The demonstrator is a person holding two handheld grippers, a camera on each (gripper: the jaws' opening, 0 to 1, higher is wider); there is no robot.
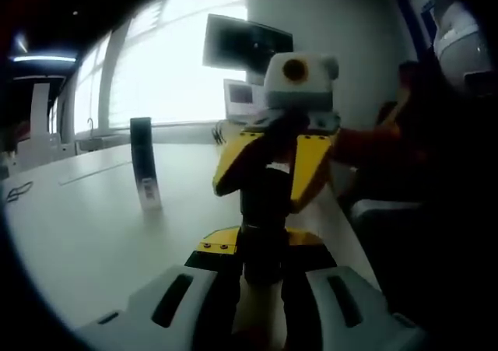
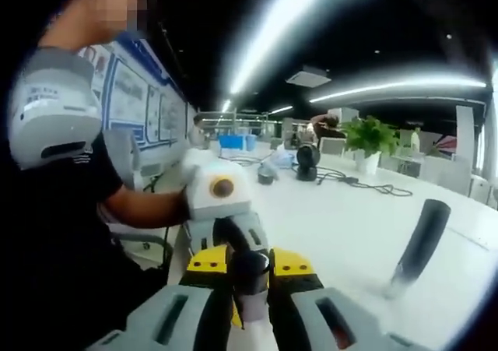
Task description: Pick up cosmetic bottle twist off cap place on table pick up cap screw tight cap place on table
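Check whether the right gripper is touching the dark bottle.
Touching. The left gripper view shows the right gripper with both yellow jaws pressed onto the dark bottle, no gap.

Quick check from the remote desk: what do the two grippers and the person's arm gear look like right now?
Both grippers have grey jaws with dark oblong slots and yellow fingertips: left gripper, right gripper. Each carries a pale grey box. The person wears a black short sleeve and a grey upper-arm pad with small markings.
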